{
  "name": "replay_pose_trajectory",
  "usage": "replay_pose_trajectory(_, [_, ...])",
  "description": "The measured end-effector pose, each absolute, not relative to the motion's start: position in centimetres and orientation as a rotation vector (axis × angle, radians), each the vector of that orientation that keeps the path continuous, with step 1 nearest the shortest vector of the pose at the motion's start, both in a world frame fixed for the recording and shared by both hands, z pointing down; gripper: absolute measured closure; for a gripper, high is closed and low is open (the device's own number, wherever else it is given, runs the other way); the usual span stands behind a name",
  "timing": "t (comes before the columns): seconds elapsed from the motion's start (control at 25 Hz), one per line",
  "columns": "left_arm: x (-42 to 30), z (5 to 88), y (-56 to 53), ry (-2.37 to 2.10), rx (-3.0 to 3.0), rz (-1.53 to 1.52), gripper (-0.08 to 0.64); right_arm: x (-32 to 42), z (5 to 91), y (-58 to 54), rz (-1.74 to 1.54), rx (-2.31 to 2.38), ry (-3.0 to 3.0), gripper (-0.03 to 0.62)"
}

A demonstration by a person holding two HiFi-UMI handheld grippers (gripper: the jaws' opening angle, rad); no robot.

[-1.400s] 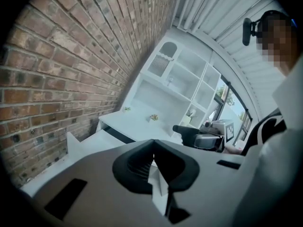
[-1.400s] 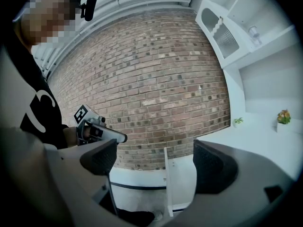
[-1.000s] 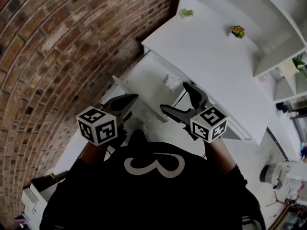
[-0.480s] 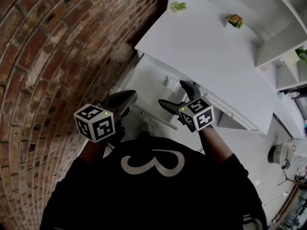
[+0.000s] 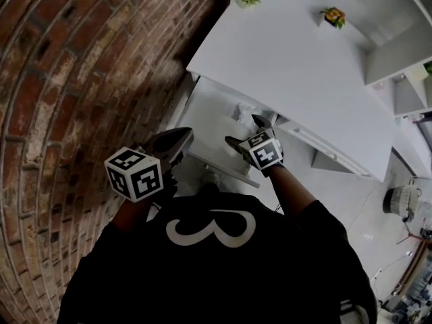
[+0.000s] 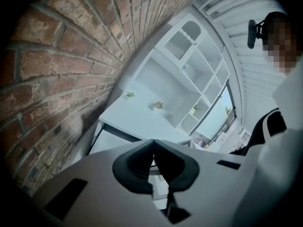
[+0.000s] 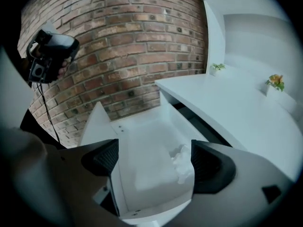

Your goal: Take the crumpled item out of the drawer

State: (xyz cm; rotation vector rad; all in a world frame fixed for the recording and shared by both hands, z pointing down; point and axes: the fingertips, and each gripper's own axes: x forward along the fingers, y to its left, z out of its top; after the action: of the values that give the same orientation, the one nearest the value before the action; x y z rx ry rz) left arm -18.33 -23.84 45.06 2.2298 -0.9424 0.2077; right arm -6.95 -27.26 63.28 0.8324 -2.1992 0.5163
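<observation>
I saw the white drawer (image 7: 142, 174) pulled out from under the desk (image 5: 290, 66). In it lay the crumpled item (image 7: 182, 162), a white wad on the floor of the drawer close to one side wall. My right gripper (image 7: 156, 162) hung over the drawer with its jaws spread wide and the wad just inside its right-hand jaw, not touching. My left gripper (image 6: 152, 148) was pressed together on nothing, beside the brick wall (image 5: 81, 66).

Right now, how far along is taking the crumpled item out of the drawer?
Done: the drawer stands open. In hand: the right gripper, jaws apart, points at the crumpled item, not touching it. Remaining: grasp it, lift it out. The left gripper is shut, holding nothing.
</observation>
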Motion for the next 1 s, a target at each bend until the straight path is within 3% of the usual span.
replay_pose_trajectory(0.84, [-21.0, 50.6, -26.0, -0.919, 2.156, 0.293, 0.557, -7.0, 78.4, -28.1, 0.887, 0.682, -1.803, 0.158])
replay_pose_trajectory(1.0, [-21.0, 50.7, -26.4, -0.915, 2.162, 0.291, 0.557, -5.0, 79.5, -31.8, 0.662, 0.756, -1.782, 0.187])
